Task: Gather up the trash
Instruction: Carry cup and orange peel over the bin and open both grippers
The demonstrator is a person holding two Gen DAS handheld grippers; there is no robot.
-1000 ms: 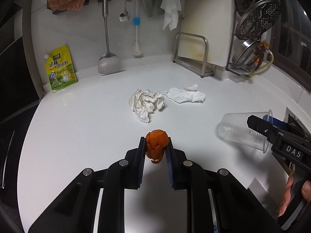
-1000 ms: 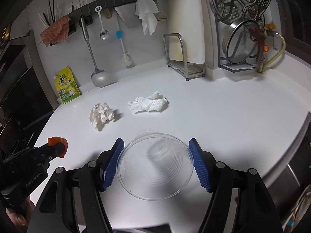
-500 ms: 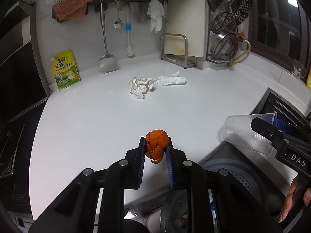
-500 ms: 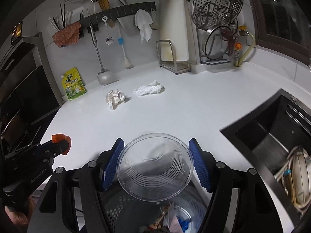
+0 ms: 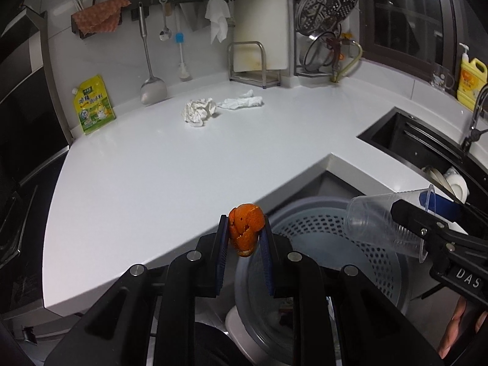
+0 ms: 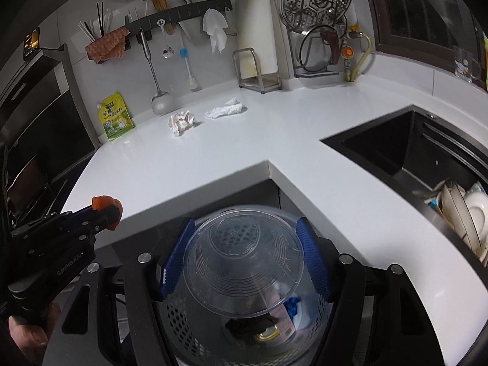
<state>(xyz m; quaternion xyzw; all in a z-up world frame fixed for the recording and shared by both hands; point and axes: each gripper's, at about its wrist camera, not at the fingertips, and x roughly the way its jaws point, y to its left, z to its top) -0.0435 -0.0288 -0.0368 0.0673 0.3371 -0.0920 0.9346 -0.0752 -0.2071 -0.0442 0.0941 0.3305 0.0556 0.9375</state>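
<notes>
My left gripper (image 5: 244, 235) is shut on an orange peel (image 5: 245, 224), held at the counter's front edge beside the grey perforated trash bin (image 5: 329, 228). My right gripper (image 6: 244, 250) is shut on a clear plastic cup (image 6: 242, 262), held on its side right above the bin (image 6: 189, 329). The cup (image 5: 384, 222) and the right gripper (image 5: 427, 228) also show in the left wrist view; the peel (image 6: 106, 207) shows at the left of the right wrist view. A crumpled paper ball (image 5: 199, 110) and a crumpled tissue (image 5: 244, 102) lie far back on the white counter (image 5: 152, 177).
The bin below the counter corner holds some trash (image 6: 274, 314). A black sink (image 6: 411, 155) with dishes (image 6: 463, 210) is at the right. A yellow pouch (image 5: 91, 105), a spatula (image 5: 151, 88), a cutting board rack (image 5: 259, 61) and a yellow soap bottle (image 5: 471, 77) stand along the back.
Both grippers have pulled back from over the counter to its front edge, still holding the peel and the cup. The trash bin has come into view beneath them.
</notes>
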